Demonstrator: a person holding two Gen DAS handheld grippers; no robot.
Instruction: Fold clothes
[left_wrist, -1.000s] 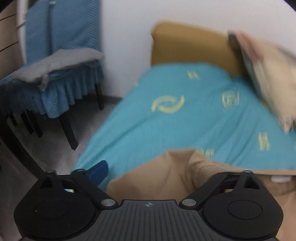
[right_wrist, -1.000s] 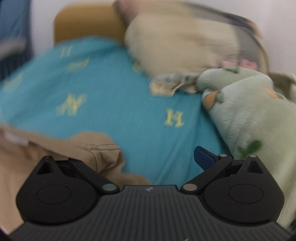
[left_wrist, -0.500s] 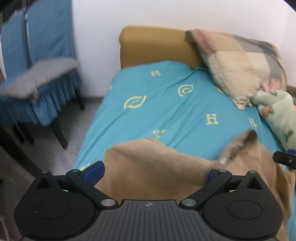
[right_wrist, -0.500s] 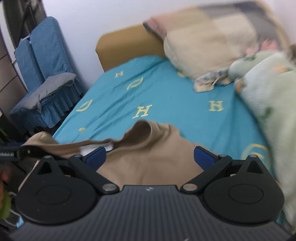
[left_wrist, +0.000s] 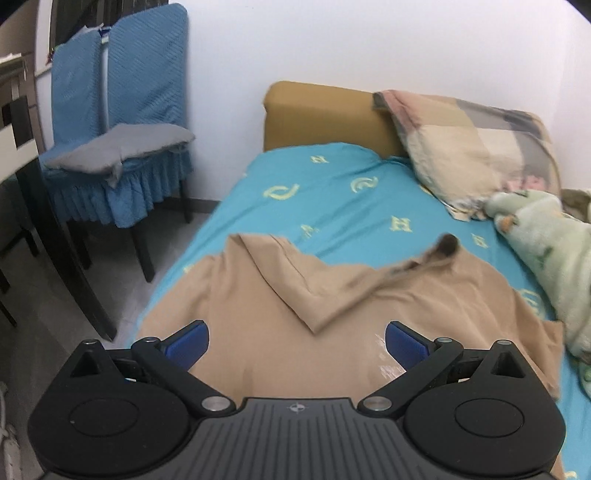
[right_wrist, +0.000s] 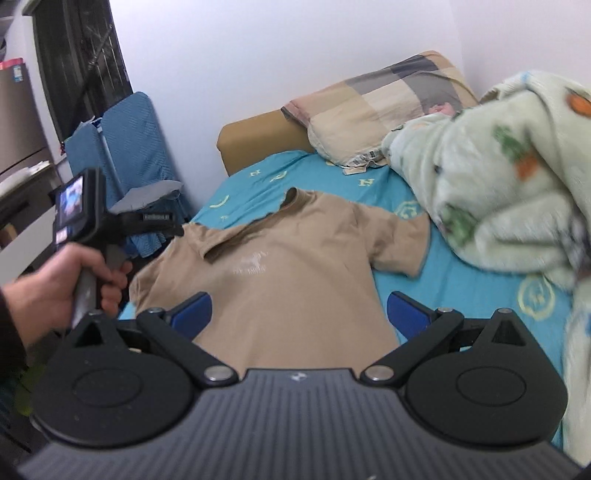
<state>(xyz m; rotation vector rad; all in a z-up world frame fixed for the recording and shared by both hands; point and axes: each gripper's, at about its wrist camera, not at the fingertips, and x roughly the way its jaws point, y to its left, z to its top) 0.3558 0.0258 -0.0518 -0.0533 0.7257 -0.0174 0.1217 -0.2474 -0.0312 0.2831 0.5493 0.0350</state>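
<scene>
tan shirt (right_wrist: 280, 273) spread chest-up on bed (right_wrist: 461, 280), left shoulder flopped inward, likely laid out for folding; left gripper (left_wrist: 295, 341) and right gripper (right_wrist: 299, 312) hovering above, fingers wide, holding nothing.

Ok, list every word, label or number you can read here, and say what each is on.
"H": yellow letters printed on the teal bedsheet.
White print on the tan T-shirt: too blurred to read.
Tag on the checked pillow: too small to read.
Label on the left tongs: illegible.
Sticker on the fridge: illegible.
</scene>
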